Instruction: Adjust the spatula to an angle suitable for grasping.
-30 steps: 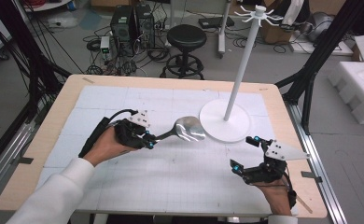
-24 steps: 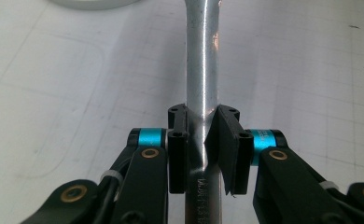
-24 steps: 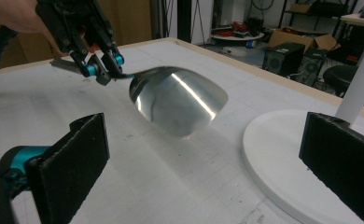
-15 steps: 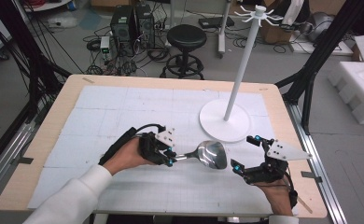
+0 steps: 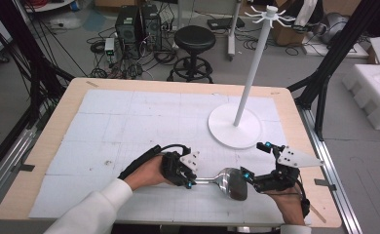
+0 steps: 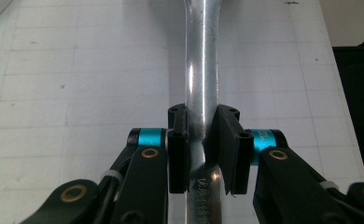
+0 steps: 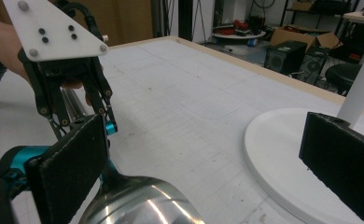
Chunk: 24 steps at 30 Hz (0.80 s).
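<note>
A: Where does the ladle (image 5: 229,181) lie?

B: Over the near right part of the table (image 5: 71,105), above the white gridded mat (image 5: 129,122). Its shiny bowl points toward the person's right, its handle toward the left. In the right gripper view the bowl (image 7: 143,203) sits low in the frame, between that gripper's own pads.

A: What holds it?

B: The left gripper (image 5: 188,180). In the left gripper view its two black pads (image 6: 178,149) press on either side of the metal handle (image 6: 201,84), which runs straight up the frame between them. The pinch falls near the handle's end, where stamped lettering shows just below the pads.

A: And the right gripper (image 5: 255,163)?

B: Its jaws stand spread wide. One pad (image 7: 73,168) is beside the bowl; the other (image 7: 341,158) stands in front of the stand's base. Neither pad is seen touching the ladle.

A: What lies beyond?

B: A white stand (image 5: 241,105) with a round base and a tall pole topped by radial hooks, just behind the right gripper. Past the far table edge are a black stool (image 5: 194,41) and computer cases (image 5: 137,24) on the floor.
</note>
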Available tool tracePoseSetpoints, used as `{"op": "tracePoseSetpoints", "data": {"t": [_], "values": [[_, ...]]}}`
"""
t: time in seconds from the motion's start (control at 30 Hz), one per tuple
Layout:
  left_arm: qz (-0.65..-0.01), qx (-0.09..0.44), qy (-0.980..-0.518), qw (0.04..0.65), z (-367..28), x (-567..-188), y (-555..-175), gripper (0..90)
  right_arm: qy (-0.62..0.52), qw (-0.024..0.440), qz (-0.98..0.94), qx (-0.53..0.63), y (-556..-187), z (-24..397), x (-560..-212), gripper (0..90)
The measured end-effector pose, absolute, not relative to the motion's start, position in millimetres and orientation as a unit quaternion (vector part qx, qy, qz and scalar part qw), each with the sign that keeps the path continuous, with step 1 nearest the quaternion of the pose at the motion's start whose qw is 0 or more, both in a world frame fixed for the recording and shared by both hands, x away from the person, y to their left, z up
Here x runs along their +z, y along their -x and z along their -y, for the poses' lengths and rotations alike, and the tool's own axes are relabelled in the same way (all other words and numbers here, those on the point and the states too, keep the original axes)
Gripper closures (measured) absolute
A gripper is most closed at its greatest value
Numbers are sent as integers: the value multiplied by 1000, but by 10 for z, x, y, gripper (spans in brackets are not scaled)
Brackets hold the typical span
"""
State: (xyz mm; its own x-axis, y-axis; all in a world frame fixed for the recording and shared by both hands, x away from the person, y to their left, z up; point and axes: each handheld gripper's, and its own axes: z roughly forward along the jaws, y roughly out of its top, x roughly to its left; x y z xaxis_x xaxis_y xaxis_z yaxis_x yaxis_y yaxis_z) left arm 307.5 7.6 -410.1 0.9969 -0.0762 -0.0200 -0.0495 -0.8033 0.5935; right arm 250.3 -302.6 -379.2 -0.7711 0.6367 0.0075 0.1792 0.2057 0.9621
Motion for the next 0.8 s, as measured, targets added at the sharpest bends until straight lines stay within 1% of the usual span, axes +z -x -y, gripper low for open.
{"op": "tracePoseSetpoints", "data": {"t": [0.23,0.47,0.57,0.6,0.63,0.67,0.7,0.77,0.8], "values": [[39,-27,-952,303,-36,-4182,-3083,748,-274,199,-749,569,-2505,3028,-3799,4],[30,-39,-956,290,-16,-4240,-3081,745,-274,200,-749,569,-2507,3030,-3801,4],[36,-23,-957,288,-12,-4244,-3055,739,-273,200,-751,567,-2509,3027,-3806,4],[34,-18,-955,294,-18,-4237,-3050,724,-273,200,-751,567,-2510,3026,-3809,4],[29,-10,-952,305,-27,-4216,-3055,662,-275,199,-751,567,-2509,3025,-3810,4],[25,-9,-949,314,-43,-4191,-3063,618,-275,199,-751,566,-2510,3026,-3811,4],[24,-7,-946,322,-61,-4159,-3074,598,-274,199,-752,566,-2509,3026,-3811,4],[13,-4,-942,335,-110,-4094,-3080,499,-273,200,-751,567,-2510,3029,-3810,4],[10,2,-940,341,-145,-4053,-3075,478,-273,199,-751,567,-2510,3031,-3810,4]]}}
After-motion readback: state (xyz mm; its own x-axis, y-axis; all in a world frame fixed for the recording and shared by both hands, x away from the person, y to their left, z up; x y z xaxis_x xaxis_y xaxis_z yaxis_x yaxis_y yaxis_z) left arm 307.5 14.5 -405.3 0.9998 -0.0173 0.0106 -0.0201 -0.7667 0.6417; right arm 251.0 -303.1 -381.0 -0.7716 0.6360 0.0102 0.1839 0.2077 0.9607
